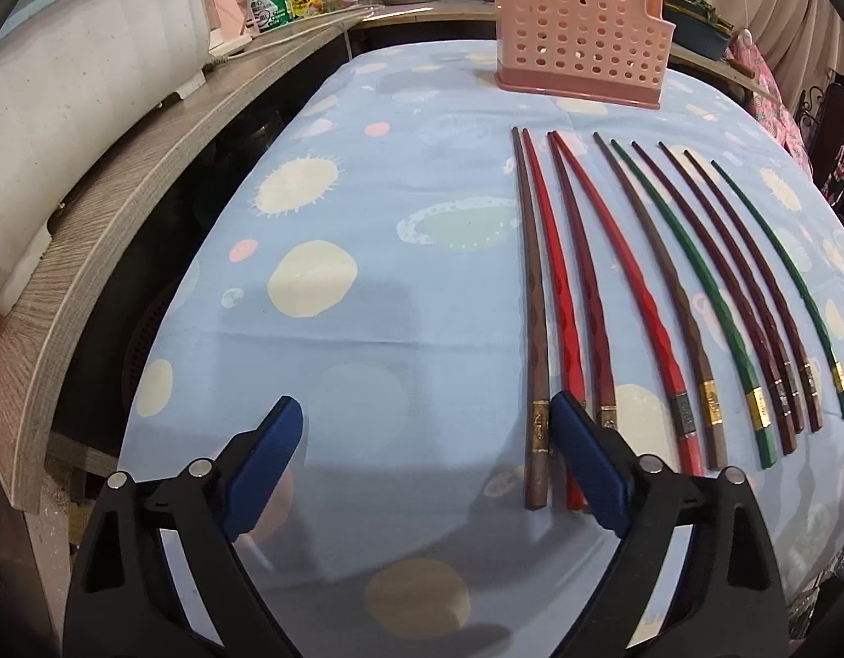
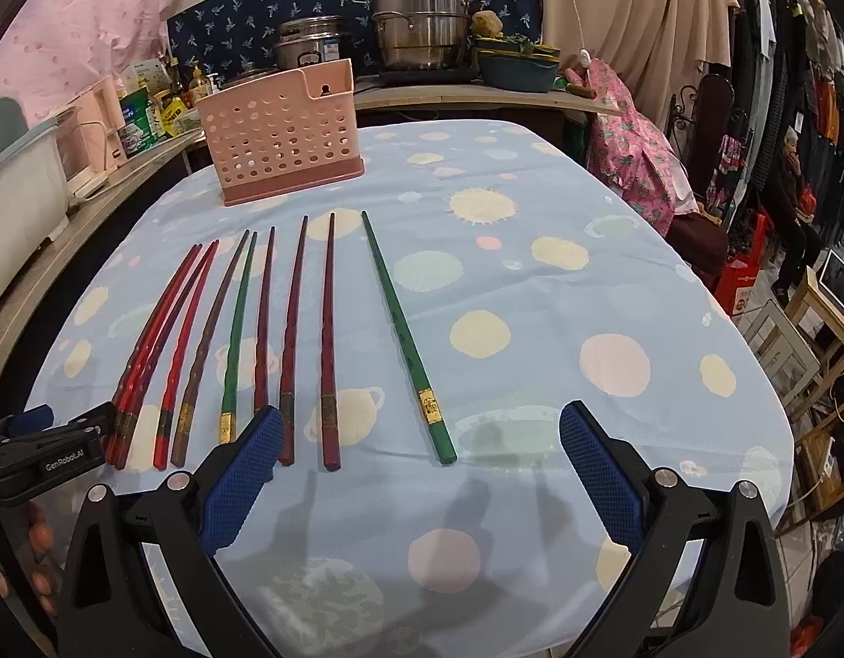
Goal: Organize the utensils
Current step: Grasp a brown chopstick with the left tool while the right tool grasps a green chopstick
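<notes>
Several chopsticks lie side by side on the blue spotted tablecloth [image 1: 367,219], handles toward me. My left gripper [image 1: 426,411] is open above the cloth. The leftmost brown chopstick [image 1: 531,329] lies just inside its right finger [image 1: 581,455], which covers part of a red chopstick [image 1: 559,296]. My right gripper [image 2: 422,417] is open too, and the handle end of a lone green chopstick [image 2: 405,329] lies between its fingers, untouched. The left gripper [image 2: 54,433] shows at the left edge of the right wrist view. A pink perforated utensil holder [image 1: 581,27] [image 2: 282,137] stands upright at the far end.
A wooden counter [image 1: 147,175] with a white dish rack [image 1: 92,82] runs along the table's left side. Steel pots [image 2: 422,22] stand behind the table. A chair draped in pink cloth [image 2: 635,153] stands at the far right corner, and a person [image 2: 794,175] sits beyond it.
</notes>
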Motion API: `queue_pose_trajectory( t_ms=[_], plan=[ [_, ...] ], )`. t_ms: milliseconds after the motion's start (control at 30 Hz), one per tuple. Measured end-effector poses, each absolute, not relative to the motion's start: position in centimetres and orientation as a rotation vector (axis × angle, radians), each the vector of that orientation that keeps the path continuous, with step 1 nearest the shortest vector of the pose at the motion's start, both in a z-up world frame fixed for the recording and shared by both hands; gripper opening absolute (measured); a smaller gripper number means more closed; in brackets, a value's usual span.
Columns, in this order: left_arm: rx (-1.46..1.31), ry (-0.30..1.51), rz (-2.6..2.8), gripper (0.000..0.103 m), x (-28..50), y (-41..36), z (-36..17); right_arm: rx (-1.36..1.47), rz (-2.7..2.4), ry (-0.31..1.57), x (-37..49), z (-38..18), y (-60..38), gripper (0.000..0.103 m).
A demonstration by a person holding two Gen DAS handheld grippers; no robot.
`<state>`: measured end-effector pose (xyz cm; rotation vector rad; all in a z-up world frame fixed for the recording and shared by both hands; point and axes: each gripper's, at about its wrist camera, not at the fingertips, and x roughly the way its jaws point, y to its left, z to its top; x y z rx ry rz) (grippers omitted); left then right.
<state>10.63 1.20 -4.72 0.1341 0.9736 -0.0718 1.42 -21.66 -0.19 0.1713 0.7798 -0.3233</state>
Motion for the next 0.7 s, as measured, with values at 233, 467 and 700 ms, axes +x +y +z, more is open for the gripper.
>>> queue_pose_trajectory(
  t_ms=[233,467,700],
  plan=[
    [0.115,0.962,-0.071,0.078,10.9,1.6,-4.7,0.177,-0.317,0.778,3.3,-0.4,-22.2,0.093],
    [0.105,0.971,-0.090,0.049,10.9,1.7,-4.4,0.183,-0.311,0.800,5.1,-1.3,-23.7,0.066],
    [0.104,0.983,-0.115,0.017,10.7,1.3,-4.2,0.225,-0.273,0.847,6.1,-2.9,-24.5,0.044]
  ],
)
